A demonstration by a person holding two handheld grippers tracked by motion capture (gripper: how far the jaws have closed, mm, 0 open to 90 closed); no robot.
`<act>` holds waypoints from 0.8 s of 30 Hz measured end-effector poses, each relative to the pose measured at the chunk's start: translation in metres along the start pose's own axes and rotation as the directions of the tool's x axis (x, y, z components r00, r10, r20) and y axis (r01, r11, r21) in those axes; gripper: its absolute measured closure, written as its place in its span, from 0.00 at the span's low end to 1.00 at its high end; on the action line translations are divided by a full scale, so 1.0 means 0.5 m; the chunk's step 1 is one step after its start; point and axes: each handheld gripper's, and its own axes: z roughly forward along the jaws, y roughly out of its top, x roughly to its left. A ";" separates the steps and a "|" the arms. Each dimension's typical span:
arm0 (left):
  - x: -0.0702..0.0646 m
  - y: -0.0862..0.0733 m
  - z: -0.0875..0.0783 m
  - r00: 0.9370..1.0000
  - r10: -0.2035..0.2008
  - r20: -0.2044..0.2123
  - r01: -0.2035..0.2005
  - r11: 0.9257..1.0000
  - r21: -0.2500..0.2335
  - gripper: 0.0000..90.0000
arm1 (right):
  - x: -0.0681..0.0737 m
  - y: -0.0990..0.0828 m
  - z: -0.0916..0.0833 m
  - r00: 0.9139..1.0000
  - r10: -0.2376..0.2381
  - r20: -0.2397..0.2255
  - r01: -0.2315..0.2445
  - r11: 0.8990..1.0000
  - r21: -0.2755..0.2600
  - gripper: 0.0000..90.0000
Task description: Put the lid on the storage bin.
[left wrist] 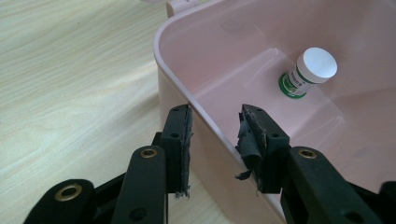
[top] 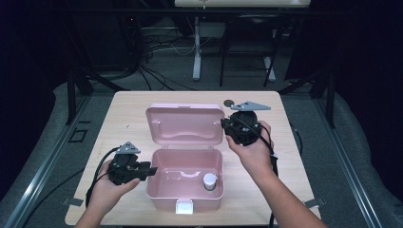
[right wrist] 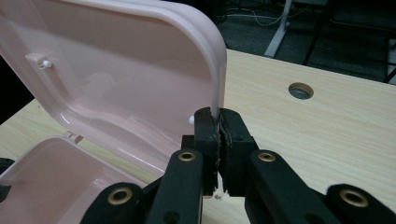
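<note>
- The pink box (top: 184,178) sits open mid-table, its lid (top: 185,125) raised behind.
- A white-capped bottle (top: 209,181) stands in the box's near right corner.
- The right gripper (right wrist: 218,135) pinches the lid's edge.
- The left gripper (left wrist: 215,140), half-open, straddles the box's left wall.
- A cable hole (right wrist: 300,90) lies beyond.
</note>
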 end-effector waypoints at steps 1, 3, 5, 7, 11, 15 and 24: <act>0.000 0.000 0.000 1.000 0.000 0.000 0.000 1.000 0.000 0.71 | 0.000 -0.003 -0.002 1.000 0.000 -0.001 0.000 1.000 -0.007 0.96; -0.001 0.000 0.000 1.000 -0.001 0.001 0.001 1.000 -0.002 0.71 | 0.001 -0.008 -0.006 1.000 -0.005 -0.001 0.005 1.000 -0.018 0.96; -0.001 0.000 0.000 1.000 -0.001 0.000 0.001 1.000 -0.003 0.71 | 0.002 -0.014 -0.010 1.000 -0.014 0.000 0.014 0.999 -0.030 0.96; -0.001 0.000 0.000 1.000 0.004 -0.001 -0.004 1.000 -0.001 0.71 | 0.004 -0.018 -0.013 1.000 -0.021 0.002 0.021 0.999 -0.039 0.96; -0.001 0.000 -0.001 1.000 -0.001 -0.001 0.001 1.000 -0.003 0.72 | 0.008 -0.027 -0.017 1.000 -0.027 0.006 0.027 0.998 -0.064 0.96; 0.000 0.000 -0.003 1.000 0.000 0.000 0.000 1.000 -0.006 0.72 | 0.009 -0.035 -0.021 1.000 -0.028 0.001 0.028 0.996 -0.085 0.96; 0.001 0.002 -0.012 1.000 -0.009 0.024 0.010 0.999 -0.032 0.71 | 0.013 -0.050 -0.030 1.000 -0.030 -0.007 0.029 0.993 -0.112 0.96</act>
